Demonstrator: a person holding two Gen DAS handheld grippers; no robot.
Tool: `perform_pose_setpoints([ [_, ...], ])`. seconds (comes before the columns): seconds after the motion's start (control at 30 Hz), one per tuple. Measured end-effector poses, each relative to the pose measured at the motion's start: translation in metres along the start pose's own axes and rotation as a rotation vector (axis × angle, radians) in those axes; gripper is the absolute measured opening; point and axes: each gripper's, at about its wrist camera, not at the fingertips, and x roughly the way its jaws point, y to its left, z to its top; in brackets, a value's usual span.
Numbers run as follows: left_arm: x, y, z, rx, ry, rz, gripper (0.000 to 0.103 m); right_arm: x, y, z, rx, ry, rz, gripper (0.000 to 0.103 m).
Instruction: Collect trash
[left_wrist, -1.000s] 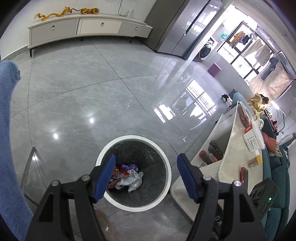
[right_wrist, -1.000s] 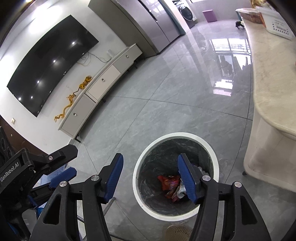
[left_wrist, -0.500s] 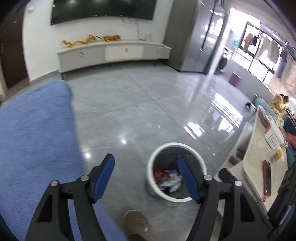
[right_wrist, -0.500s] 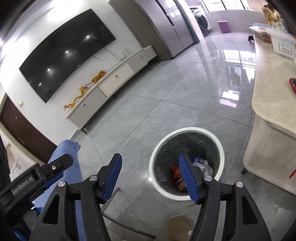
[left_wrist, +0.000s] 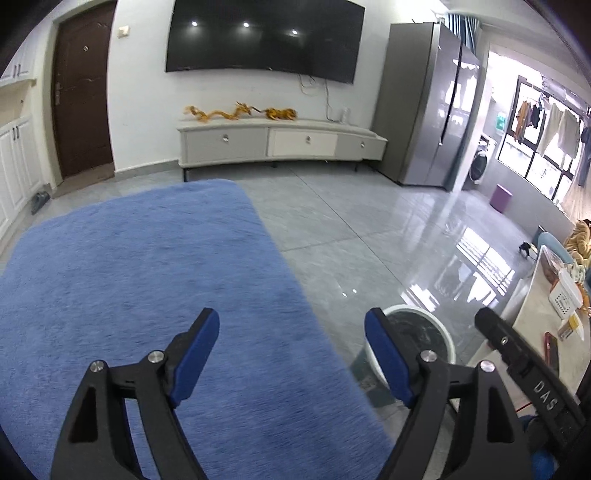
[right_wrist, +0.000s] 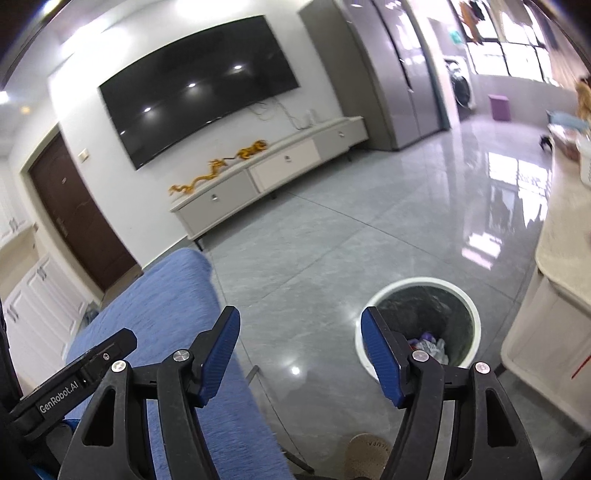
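The left gripper (left_wrist: 291, 339) hangs over a blue fuzzy surface (left_wrist: 147, 280), its 2 blue-padded jaws standing wide with nothing between them; they have just been opening further. Just past its right jaw, partly hidden behind that pad, the white-rimmed trash bin (left_wrist: 424, 332) stands on the grey tiled floor (left_wrist: 369, 229), beside the edge of the blue surface. Further right of the bin a pale marble counter (left_wrist: 532, 332) carries a white basket (left_wrist: 565, 299) and a red flat object that may be a phone.

The right gripper (right_wrist: 299, 338) points down over the bare floor, with the blue surface under and beyond its left jaw and the bin just behind its right jaw. Its jaws also stand apart and empty, and have just been opening. Inside the dark-lined bin, trash (right_wrist: 430, 345) lies at the bottom: crumpled clear plastic and something purple, close against the right pad in this view. A tan slipper (right_wrist: 367, 456) shows at the lower edge, between the jaws. The left gripper's black body is at the lower left.

Ahead of both grippers, well apart, a wall-mounted TV (left_wrist: 262, 37) hangs above a low white cabinet (left_wrist: 280, 142) bearing golden dragon figures (left_wrist: 240, 110).
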Motion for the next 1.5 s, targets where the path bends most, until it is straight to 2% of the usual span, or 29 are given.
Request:
perform_pose_setpoints([
  [0.2, -0.022, 0.015, -0.013, 0.023, -0.063, 0.068, 0.081, -0.007, 0.033, -0.013, -0.101, -0.014, 0.018, 0.072],
  [0.37, -0.019, 0.018, -0.021, 0.046, -0.066, 0.096, 0.081, 0.002, 0.043, -0.032, -0.160, 0.022, 0.008, 0.072],
  [0.53, -0.011, 0.023, -0.027, 0.027, -0.054, 0.095, 0.081, 0.009, 0.040, -0.042, -0.163, 0.043, -0.015, 0.072],
  [0.73, -0.001, 0.021, -0.027, 0.021, -0.041, 0.079, 0.081, 0.007, 0.032, -0.040, -0.179, 0.010, -0.069, 0.072],
  [1.03, 0.010, 0.014, -0.028, 0.019, -0.034, 0.061, 0.081, 0.017, 0.018, -0.038, -0.160, 0.026, -0.090, 0.073],
  [1.5, 0.024, 0.003, -0.029, 0.033, 0.000, 0.095, 0.081, 0.026, 0.001, -0.033, -0.121, 0.031, -0.126, 0.073],
])
